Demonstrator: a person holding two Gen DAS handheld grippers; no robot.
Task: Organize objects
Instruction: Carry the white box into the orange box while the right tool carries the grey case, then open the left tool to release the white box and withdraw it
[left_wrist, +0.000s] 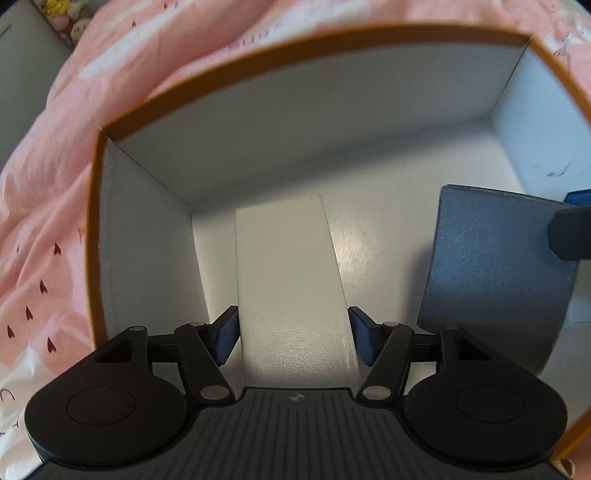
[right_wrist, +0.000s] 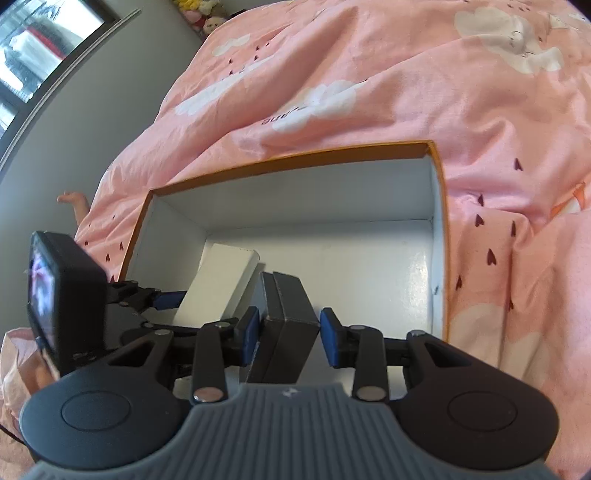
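Left gripper is pinching the flat white rectangular box, right gripper the dark grey textured case, both over the orange-rimmed white cardboard box; jaws are barely gripping edges, so either is risking slipping and colliding.

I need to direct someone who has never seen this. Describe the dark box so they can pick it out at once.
Start at the pink bedspread, where an open orange-rimmed box with a white interior sits. Two smaller boxes are inside it, side by side. The dark box is the grey, textured one between the right gripper's fingers; its neighbour, the white box, is plain and smooth.
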